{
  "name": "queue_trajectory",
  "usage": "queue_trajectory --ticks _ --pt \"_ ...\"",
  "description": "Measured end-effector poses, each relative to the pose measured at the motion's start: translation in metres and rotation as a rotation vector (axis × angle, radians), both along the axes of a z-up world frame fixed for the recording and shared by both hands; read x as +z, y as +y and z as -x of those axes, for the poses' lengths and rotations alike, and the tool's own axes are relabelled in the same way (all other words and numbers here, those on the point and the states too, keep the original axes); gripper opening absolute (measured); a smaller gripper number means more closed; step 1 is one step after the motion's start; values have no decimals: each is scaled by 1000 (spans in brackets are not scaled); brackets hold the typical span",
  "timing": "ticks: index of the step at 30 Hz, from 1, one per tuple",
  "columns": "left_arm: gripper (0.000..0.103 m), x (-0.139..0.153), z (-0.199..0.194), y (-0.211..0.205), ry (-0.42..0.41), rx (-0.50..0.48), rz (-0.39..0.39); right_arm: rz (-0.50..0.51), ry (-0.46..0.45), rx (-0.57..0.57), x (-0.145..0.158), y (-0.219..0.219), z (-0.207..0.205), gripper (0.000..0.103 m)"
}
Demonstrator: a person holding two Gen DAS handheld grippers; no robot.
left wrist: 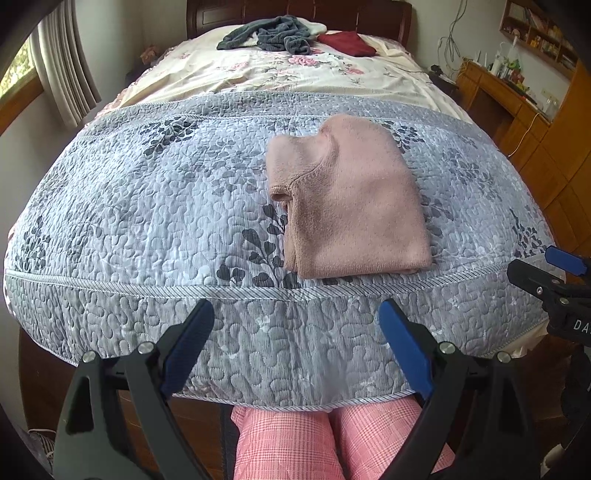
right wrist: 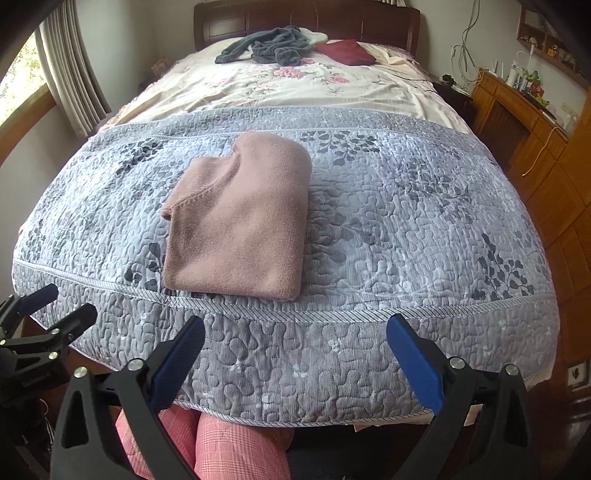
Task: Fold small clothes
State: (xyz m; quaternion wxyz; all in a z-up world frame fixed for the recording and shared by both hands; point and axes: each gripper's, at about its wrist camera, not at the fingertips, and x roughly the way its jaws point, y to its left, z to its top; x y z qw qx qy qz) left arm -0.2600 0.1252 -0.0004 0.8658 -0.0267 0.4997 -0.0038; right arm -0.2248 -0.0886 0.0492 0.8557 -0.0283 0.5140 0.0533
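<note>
A pink knitted garment (left wrist: 351, 199) lies folded into a compact block on the grey quilt (left wrist: 166, 206), near the foot edge of the bed; the same pink garment (right wrist: 240, 221) shows in the right wrist view, left of centre. My left gripper (left wrist: 295, 314) hangs open over the quilt's hanging edge, short of the garment, with nothing between its blue pads. My right gripper (right wrist: 295, 330) is open too, held back from the bed and to the right of the garment. Each gripper appears at the other view's edge.
At the head of the bed lie a dark grey garment (left wrist: 273, 35) and a dark red folded one (left wrist: 349, 42) on a floral sheet (left wrist: 280, 74). Wooden furniture (left wrist: 535, 129) lines the right wall. The person's legs in pink checked trousers (left wrist: 295, 443) stand against the bed's foot.
</note>
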Motion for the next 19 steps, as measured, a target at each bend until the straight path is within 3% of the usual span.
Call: queue_trajectory --ticks 19 --pt "90 -3 -5 -7 6 -8 -13 14 5 -43 -6 -8 -6 99"
